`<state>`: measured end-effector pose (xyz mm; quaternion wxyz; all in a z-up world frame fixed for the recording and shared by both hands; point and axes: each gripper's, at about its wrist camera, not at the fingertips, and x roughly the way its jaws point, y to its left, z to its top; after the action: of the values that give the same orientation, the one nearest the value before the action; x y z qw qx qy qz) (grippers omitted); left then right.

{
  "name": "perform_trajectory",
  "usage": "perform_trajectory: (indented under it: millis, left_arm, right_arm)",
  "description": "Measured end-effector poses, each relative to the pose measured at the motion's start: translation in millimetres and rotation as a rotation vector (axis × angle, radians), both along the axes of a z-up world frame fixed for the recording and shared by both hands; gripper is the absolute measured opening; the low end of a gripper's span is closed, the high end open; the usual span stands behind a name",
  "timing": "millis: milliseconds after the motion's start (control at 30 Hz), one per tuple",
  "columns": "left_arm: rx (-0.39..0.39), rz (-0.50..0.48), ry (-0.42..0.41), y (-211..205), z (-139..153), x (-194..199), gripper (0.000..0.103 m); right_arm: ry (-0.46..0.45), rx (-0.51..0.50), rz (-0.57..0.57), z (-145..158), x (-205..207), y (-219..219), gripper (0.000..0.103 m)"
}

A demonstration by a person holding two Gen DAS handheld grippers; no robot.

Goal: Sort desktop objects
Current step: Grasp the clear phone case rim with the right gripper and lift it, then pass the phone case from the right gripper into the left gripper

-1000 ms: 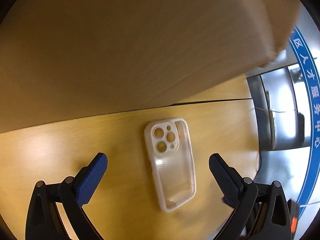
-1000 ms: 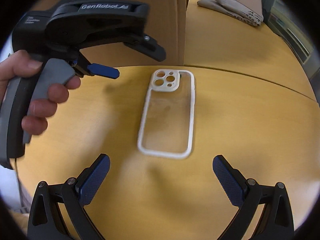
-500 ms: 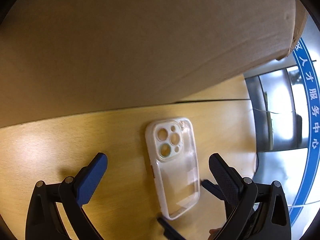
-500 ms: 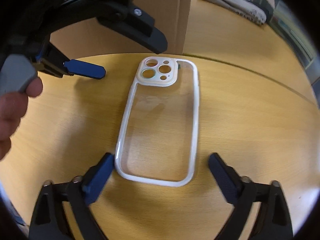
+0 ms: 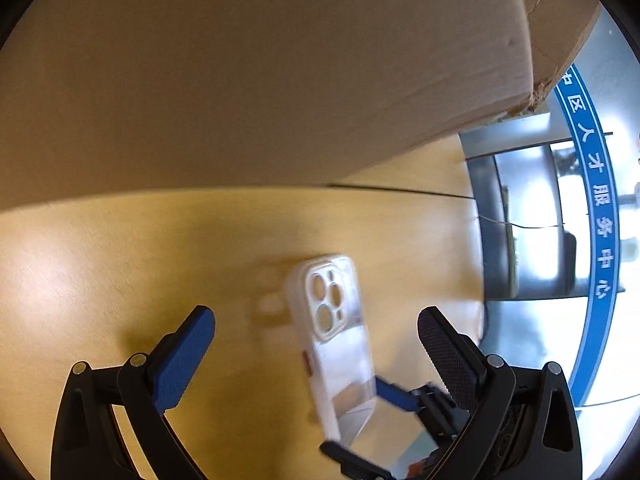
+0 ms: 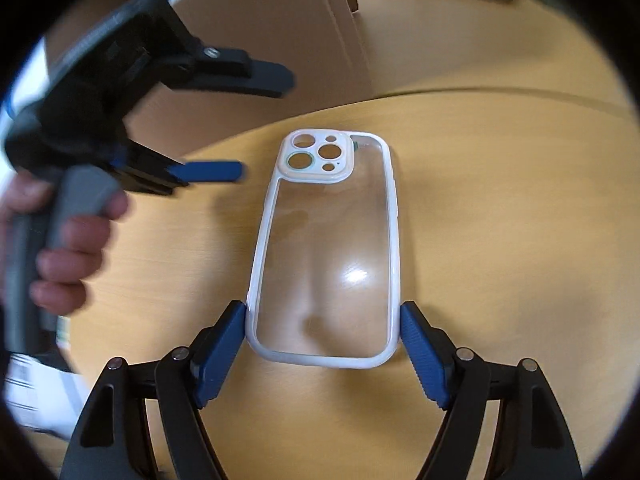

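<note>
Since the earlier frames the right gripper [image 6: 323,334] has been brought forward and pressed onto the bottom end of the clear phone case [image 6: 326,240], whose two long edges are now pinched between the blue pads [image 6: 222,354]. In the left wrist view the phone case [image 5: 334,332] is seen tilted, its lower end raised from the wooden desk [image 5: 120,264] while its camera end is kept near the surface. The left gripper [image 5: 316,346] is held spread wide and touches nothing, beside the cardboard box [image 5: 260,80], and it is gripped by the left hand [image 6: 68,248].
</note>
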<state>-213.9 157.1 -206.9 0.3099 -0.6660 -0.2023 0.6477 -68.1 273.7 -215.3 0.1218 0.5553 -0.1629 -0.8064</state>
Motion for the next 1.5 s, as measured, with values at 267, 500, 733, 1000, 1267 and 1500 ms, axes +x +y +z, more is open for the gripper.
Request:
perform_trajectory:
  millis: [267,500,733,1000,1267,1500]
  left_arm:
    - [0.068,-0.049,-0.069,29,-12,14,0.018]
    - [0.112,-0.021,-0.041,21,13,21,0.011]
    - [-0.018,0.087,-0.014,1,43,30,0.011]
    - [-0.12,0.2,-0.102,-9,36,43,0.011]
    - [-0.088,0.253,-0.021,-46,75,44,0.058]
    - [-0.057,0.294,0.059,-91,101,49,0.084]
  right_arm:
    - [0.003,-0.082,0.023,4,14,-2,0.077]
    - [0.015,-0.027,0.061,20,17,-6,0.077]
    - [0.045,0.193,0.061,47,29,-32,0.079]
    - [0.094,0.442,0.179,66,49,-83,0.021]
    - [0.156,0.388,0.23,79,59,-93,0.009]
    - [0.064,0.03,0.16,94,48,-61,0.01]
